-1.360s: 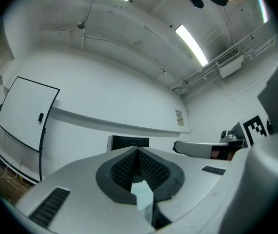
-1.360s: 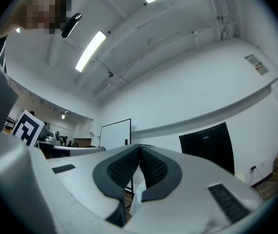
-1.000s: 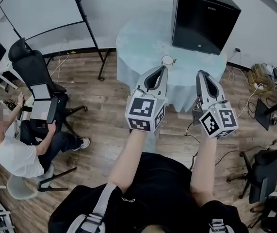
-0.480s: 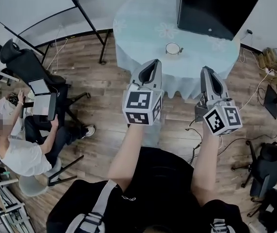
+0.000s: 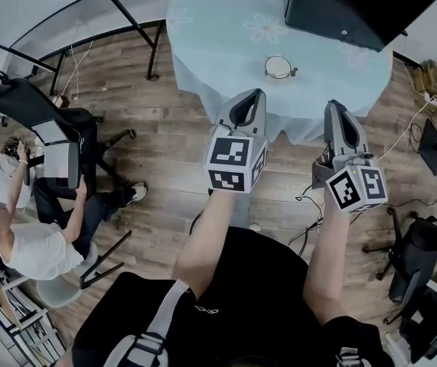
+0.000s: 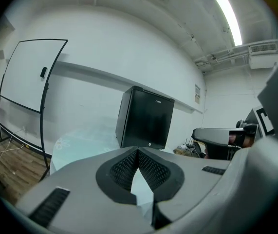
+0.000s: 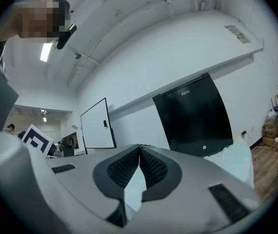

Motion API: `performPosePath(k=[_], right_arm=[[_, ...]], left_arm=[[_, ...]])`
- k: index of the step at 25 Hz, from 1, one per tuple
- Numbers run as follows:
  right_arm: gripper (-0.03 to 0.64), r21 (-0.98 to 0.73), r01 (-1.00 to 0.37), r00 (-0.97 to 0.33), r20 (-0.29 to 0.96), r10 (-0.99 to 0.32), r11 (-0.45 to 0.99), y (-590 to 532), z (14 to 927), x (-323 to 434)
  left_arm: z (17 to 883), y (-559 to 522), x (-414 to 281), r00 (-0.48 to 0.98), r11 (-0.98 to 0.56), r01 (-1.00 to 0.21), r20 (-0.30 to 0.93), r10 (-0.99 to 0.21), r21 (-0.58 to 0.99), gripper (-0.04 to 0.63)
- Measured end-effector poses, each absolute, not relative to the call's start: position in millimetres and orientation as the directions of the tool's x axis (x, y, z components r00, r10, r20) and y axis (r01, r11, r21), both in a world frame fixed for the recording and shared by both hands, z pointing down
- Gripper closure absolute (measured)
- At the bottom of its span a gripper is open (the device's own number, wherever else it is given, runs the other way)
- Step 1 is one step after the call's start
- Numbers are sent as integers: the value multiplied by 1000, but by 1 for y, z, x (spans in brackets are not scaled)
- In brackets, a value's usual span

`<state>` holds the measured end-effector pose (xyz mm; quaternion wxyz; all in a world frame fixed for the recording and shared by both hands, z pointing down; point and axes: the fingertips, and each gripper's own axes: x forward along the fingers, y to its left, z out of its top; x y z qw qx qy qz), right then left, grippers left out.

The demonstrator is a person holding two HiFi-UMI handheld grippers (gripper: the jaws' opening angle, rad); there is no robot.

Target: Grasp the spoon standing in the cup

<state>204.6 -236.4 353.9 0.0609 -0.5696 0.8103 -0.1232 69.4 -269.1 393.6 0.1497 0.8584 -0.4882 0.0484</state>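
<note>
A small white cup stands on the round table with the pale blue cloth, near its front edge. A short dark spoon handle pokes over the cup's right rim. My left gripper hovers at the table's front edge, short of the cup, its jaws shut with nothing between them. My right gripper is held level with it further right, also shut and empty. In the left gripper view the fingertips meet, and likewise in the right gripper view. Neither gripper view shows the cup.
A black mini fridge stands at the back of the table, also in the left gripper view. A whiteboard stand is at the left. A seated person and office chairs are at the far left, with cables and a chair at the right.
The table and cup have come closer and lower in the head view. Both grippers have stayed shut and level with each other.
</note>
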Motion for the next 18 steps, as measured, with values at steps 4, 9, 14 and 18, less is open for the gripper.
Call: performPosePath(k=[4, 9, 14, 18], right_arm=[[564, -295, -900, -354, 68, -933, 320, -262, 369, 196], [540, -237, -920, -346, 119, -931, 311, -290, 382, 185], [509, -229, -925, -345, 165, -924, 304, -313, 397, 175], [508, -207, -936, -327, 207, -922, 285, -326, 411, 175]], left_arm=[[407, -292, 71, 534, -491, -844, 257, -805, 215, 584], [419, -317, 70, 548, -501, -836, 284, -787, 224, 584], [427, -339, 72, 572, -512, -819, 300, -763, 259, 584], [431, -349, 79, 595, -531, -802, 302, -744, 271, 584]])
